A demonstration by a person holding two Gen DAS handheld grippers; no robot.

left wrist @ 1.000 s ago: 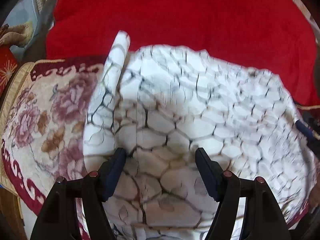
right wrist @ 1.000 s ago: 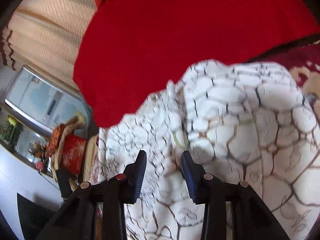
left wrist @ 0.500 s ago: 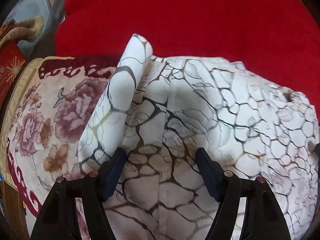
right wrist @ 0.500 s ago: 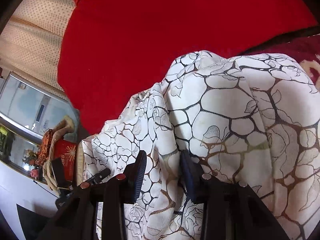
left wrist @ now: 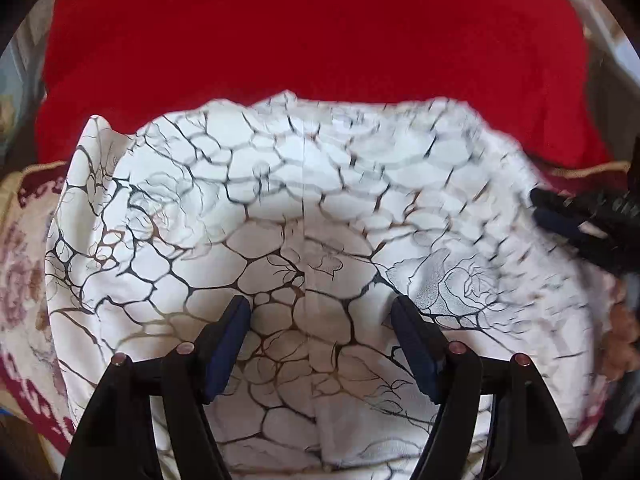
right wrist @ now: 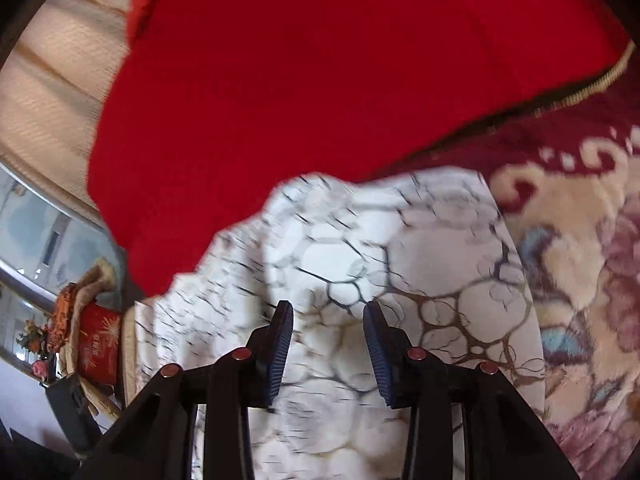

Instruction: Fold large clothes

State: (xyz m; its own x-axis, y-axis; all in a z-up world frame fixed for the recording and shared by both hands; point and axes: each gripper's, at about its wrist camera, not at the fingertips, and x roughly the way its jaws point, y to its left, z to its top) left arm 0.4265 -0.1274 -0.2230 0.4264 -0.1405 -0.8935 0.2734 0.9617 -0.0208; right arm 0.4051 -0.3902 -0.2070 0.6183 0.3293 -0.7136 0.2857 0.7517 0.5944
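Note:
A large white garment [left wrist: 304,216] with a dark cracked-stone and rose print lies spread on a floral rug, its far edge against a red cushion. My left gripper [left wrist: 320,316] is open just above its near middle, a centre seam running between the fingers. My right gripper [right wrist: 328,320] is open over the garment's [right wrist: 420,264] right part, fingers moderately apart with cloth under them but not pinched. The right gripper's fingers [left wrist: 568,220] also show at the garment's right edge in the left wrist view.
A red cushion [left wrist: 312,32] fills the far side. A floral rug [right wrist: 580,248] with a maroon border lies under the garment. At the far left in the right wrist view stand a red box [right wrist: 96,344], flowers and a glass cabinet.
The garment has gone from bunched with a raised fold to spread flat. My right gripper has opened wider and let go of the cloth fold. Both grippers have shifted over the garment.

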